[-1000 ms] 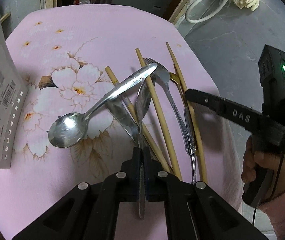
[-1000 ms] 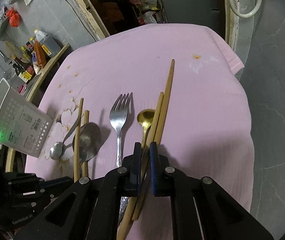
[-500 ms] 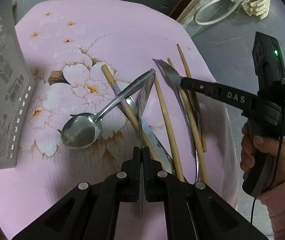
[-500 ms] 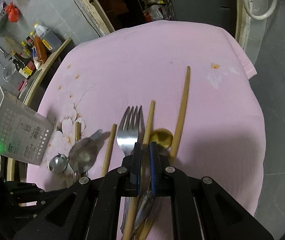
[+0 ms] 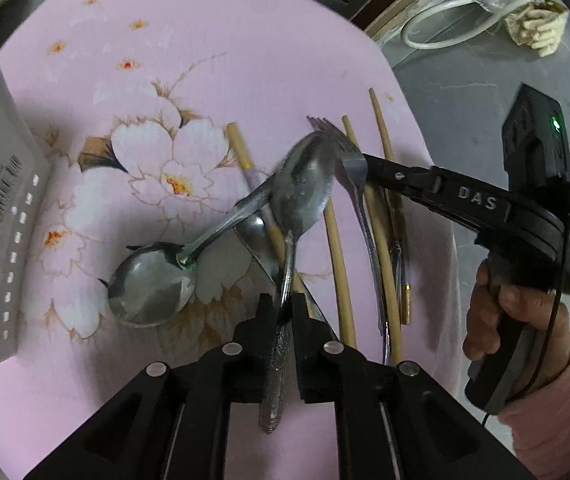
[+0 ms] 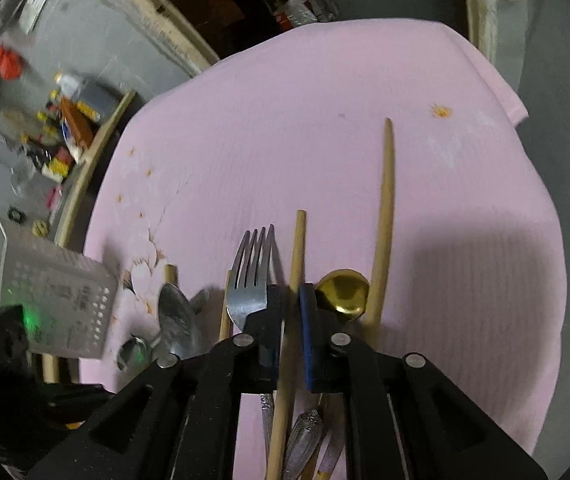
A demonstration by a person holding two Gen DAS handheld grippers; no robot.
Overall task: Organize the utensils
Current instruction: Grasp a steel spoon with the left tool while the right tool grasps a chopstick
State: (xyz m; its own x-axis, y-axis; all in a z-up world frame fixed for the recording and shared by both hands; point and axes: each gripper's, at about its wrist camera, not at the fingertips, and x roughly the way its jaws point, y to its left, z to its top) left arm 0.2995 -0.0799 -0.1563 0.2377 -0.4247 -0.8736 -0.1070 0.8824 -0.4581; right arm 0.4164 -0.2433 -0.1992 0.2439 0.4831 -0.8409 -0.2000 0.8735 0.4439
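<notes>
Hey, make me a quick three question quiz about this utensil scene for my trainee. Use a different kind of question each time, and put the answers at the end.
1. True or false: the right tongs are shut on the fork.
2. In the right wrist view, the small spoon lying just right of the tongs is: A silver, B gold, C black.
3. How many prongs does the fork have?

Key:
1. False. They are shut on a chopstick; the fork lies beside them.
2. B.
3. Four.
</notes>
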